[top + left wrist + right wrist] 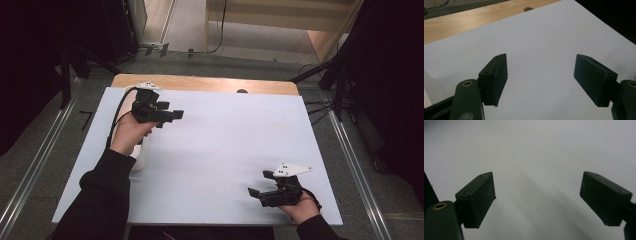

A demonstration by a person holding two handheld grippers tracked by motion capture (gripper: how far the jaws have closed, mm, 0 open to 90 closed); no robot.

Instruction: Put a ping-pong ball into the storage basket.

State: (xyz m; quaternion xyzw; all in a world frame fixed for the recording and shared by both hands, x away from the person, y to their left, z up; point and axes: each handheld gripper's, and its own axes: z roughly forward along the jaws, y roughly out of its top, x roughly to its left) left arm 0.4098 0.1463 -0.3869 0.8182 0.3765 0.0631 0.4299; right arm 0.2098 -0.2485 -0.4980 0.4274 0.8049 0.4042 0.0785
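Meanwhile, nothing is gripped: the left gripper [167, 116] and right gripper [261, 186] both hover with jaws spread wide over a bare white board [225, 145]. No work piece lies ahead of either, so any task seems unstarted. A pale object [141, 155], possibly a container, sits under the left forearm; open room lies between them.

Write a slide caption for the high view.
Two open hand-held grippers, left and right, poised over a white sheet.

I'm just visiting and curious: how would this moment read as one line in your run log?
left gripper: open, held above white sheet, far left | right gripper: open, near right edge | wooden table: bare strip beyond sheet
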